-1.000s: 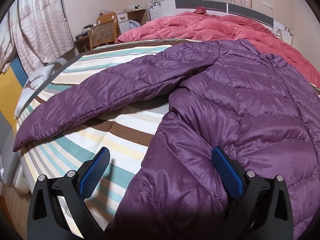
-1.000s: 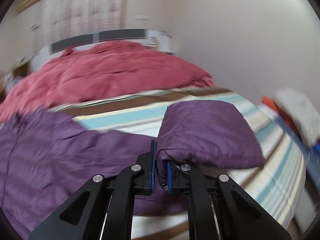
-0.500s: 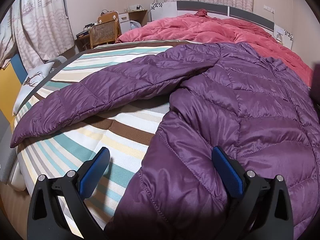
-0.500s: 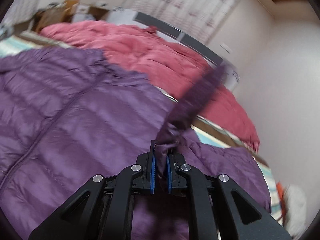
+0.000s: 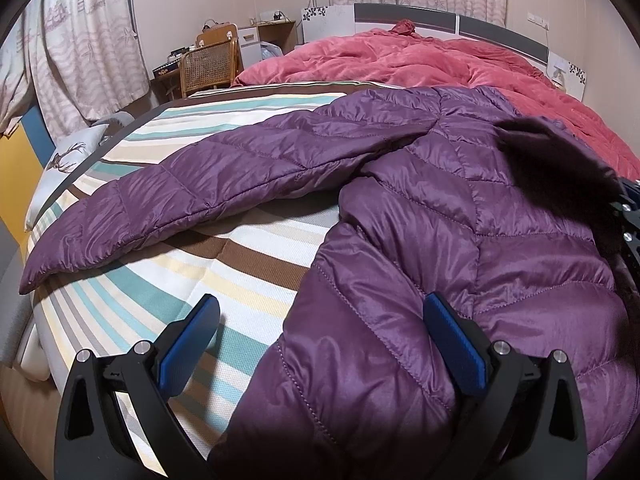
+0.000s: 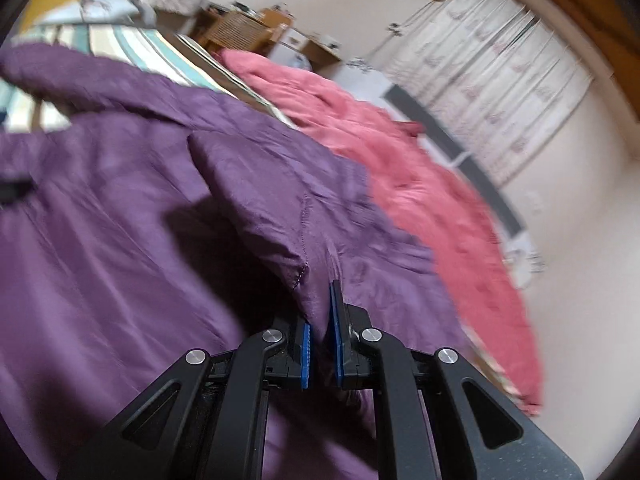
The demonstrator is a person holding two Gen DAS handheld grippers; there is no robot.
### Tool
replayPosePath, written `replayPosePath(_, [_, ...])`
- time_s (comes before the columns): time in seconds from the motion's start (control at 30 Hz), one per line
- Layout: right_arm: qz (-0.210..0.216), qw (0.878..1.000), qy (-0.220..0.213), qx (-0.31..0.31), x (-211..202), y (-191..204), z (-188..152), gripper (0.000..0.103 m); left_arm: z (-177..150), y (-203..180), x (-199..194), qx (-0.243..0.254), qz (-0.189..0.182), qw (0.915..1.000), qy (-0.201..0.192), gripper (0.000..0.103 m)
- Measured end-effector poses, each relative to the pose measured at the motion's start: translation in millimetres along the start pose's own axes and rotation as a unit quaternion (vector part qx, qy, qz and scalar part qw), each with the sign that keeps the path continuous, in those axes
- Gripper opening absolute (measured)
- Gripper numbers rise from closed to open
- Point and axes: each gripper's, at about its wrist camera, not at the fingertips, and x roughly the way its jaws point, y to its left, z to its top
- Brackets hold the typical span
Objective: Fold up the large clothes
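On striped bed [image 5: 240,268], 1 purple jacket [image 5: 500,248], L gripper [image 5: 320,344] jaws apart, R gripper [image 6: 320,344] pinching 1 sleeve [image 6: 272,200]

Jacket [image 5: 460,216] lies on the bed [image 5: 168,280], quilt [image 5: 420,60] behind.

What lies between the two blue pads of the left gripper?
In the left wrist view, the open left gripper has the purple jacket hem and a strip of striped bedsheet between its pads.
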Motion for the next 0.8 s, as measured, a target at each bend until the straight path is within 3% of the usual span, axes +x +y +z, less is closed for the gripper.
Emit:
replayPosePath(0.07, [0.014,1.0,0.004,-0.007,5,6,6,0.009,0,0,0,0.0,0.0,1.0,0.0,0.101])
replayPosePath(0.2, [0.086,0.995,0.027,-0.042,15,25,3,0.009,0,0,0,-0.001,-0.001,1.0,0.0,0.101])
replayPosePath(0.37, [0.101,0.994,0.032,-0.032,13,24,2,0.009,0,-3,-1,0.006,0.008,1.0,0.0,0.101])
replayPosePath(0.4, [0.102,0.994,0.034,-0.031,11,23,2,0.013,1,-3,-1,0.007,0.009,0.9999,0.001,0.101])
replayPosePath(0.47, [0.103,0.994,0.037,-0.02,6,16,4,0.031,4,-6,-4,0.015,0.012,0.9998,0.01,0.101])
replayPosePath(0.5, [0.108,0.993,0.034,-0.005,4,8,4,0.057,6,-7,-5,0.019,0.009,0.9997,0.014,0.101])
replayPosePath(0.53, [0.117,0.993,0.017,0.025,-11,-3,2,0.076,10,-8,-7,0.024,0.002,0.9995,0.018,0.101])
replayPosePath(0.6, [0.123,0.99,-0.016,0.069,-32,-20,-3,0.077,18,-10,-19,0.022,-0.018,0.9996,0.007,0.101])
replayPosePath(0.7, [0.098,0.985,-0.023,0.143,-55,-49,-22,0.074,33,-20,-41,0.015,-0.04,0.9984,-0.037,0.101])
replayPosePath(0.77, [0.073,0.974,-0.004,0.214,-59,-74,-43,0.061,46,-36,-47,0.025,-0.062,0.9965,-0.049,0.101])
replayPosePath(0.8, [0.058,0.963,0.013,0.262,-58,-90,-57,0.053,50,-45,-48,0.031,-0.068,0.9959,-0.051,0.101])
